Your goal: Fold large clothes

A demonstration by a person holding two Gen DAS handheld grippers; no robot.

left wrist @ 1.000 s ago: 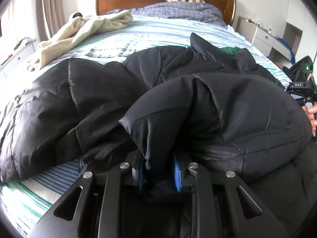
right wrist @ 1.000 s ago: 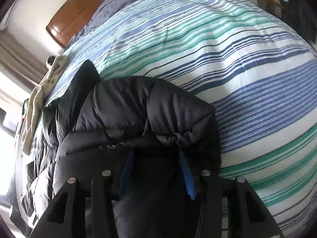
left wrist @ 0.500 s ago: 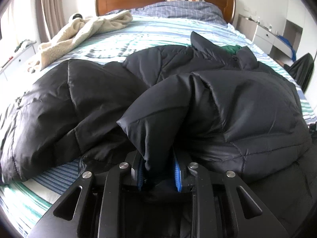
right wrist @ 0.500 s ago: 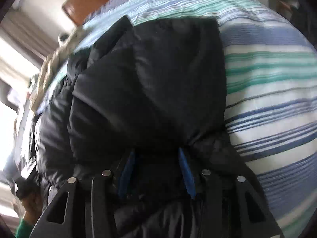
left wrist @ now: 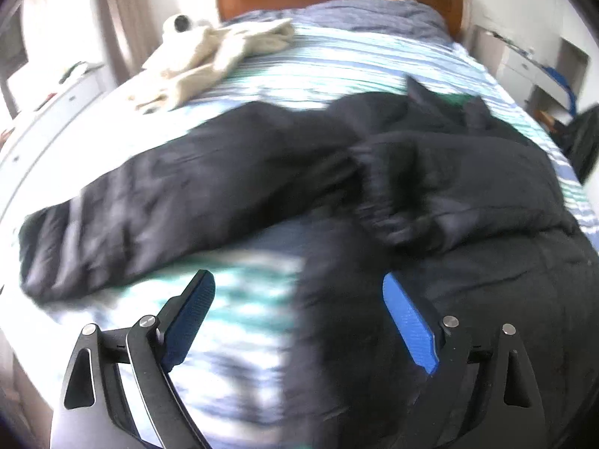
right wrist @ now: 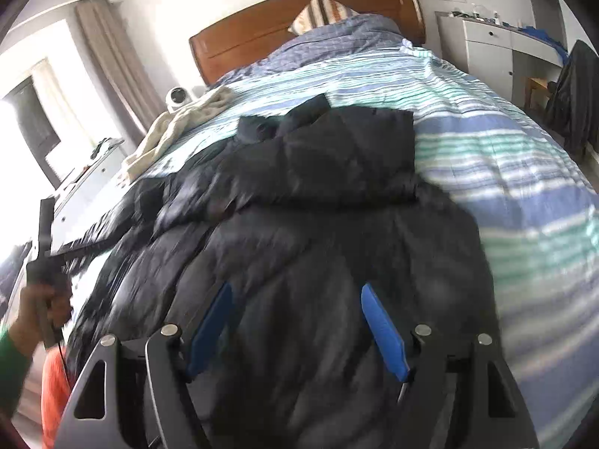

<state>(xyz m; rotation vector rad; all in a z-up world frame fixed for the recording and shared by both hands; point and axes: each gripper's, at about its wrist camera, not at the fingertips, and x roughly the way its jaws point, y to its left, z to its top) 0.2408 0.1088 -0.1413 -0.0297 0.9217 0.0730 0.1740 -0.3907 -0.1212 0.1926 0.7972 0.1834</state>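
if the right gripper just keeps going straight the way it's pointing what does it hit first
Most likely the black puffer jacket: the open right gripper points down at its quilted body, nothing else between. Depth is unclear through blur.

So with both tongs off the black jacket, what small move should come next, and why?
Probably bring the left tongs down onto the sleeve that lies spread to the left on the bed and take hold near its end. Both tongs have just opened and hold nothing; the right sleeve already lies folded across the jacket, while the left one is still stretched out.
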